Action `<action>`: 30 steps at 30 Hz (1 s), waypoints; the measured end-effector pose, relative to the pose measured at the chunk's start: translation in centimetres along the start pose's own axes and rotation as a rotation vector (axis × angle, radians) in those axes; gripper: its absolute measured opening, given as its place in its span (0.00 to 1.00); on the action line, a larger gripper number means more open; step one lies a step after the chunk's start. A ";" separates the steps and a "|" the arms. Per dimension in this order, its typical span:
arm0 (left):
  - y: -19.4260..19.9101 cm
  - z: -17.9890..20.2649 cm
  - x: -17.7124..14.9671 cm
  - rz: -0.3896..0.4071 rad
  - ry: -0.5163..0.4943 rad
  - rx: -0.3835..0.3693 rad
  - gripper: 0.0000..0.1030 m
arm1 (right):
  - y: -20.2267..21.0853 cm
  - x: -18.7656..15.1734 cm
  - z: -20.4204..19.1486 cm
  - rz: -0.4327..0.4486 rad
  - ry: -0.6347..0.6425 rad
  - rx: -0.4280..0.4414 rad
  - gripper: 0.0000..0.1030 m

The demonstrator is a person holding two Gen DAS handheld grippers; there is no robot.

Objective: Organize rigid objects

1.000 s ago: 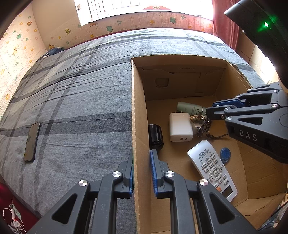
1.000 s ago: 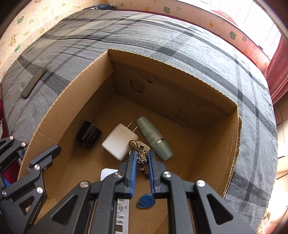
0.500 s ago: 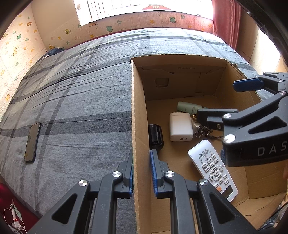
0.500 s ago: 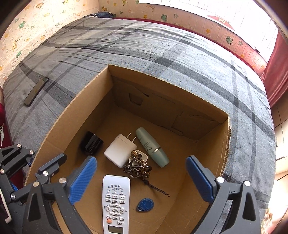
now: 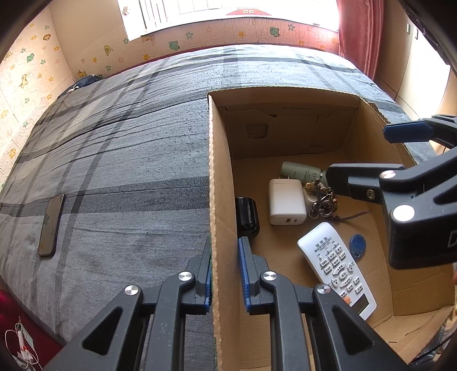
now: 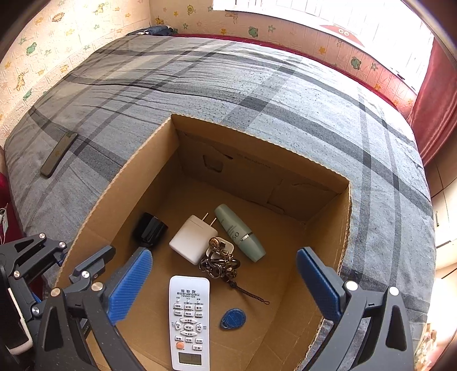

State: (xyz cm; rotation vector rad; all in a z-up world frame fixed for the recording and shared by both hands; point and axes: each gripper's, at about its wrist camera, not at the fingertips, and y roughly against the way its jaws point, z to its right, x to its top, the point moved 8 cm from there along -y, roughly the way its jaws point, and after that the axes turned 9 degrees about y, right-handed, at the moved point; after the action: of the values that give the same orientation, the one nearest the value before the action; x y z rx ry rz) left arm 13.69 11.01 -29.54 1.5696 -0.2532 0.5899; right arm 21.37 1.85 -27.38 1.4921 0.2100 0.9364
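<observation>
left gripper (image 5: 224, 274) clamped shut; right gripper (image 6: 224, 281) jaws spread wide, empty.

A bed (image 6: 257, 94) under a grey plaid cover fills the room. Cream wallpaper (image 5: 25, 74) printed with cartoon animals and stars runs behind it. A bright window (image 5: 217, 8) pours in daylight, with a red curtain (image 6: 437, 114) beside it.

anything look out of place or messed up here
One thing: a dark phone lies alone on the grey plaid bedspread, outside the cardboard box that holds the remote, charger, keys and other items. The box rim looks torn at one corner. Nothing has spilled.
</observation>
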 end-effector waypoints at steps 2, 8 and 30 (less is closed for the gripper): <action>0.0 -0.1 0.0 -0.001 0.001 -0.001 0.16 | 0.5 -0.1 0.2 0.006 0.001 -0.013 1.00; 0.3 0.1 0.2 0.008 -0.007 0.006 0.16 | 1.8 -1.2 1.4 0.016 -0.038 -0.029 1.00; 7.6 2.9 0.2 0.063 -0.001 -0.004 0.88 | 10.6 -6.0 5.0 0.117 -0.222 -0.068 1.00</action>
State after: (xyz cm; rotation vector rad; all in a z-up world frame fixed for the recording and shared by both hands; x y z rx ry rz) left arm 10.71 7.51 -22.88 1.5628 -0.3056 0.6377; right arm 16.51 -7.67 -19.70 1.5450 -0.0704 0.8533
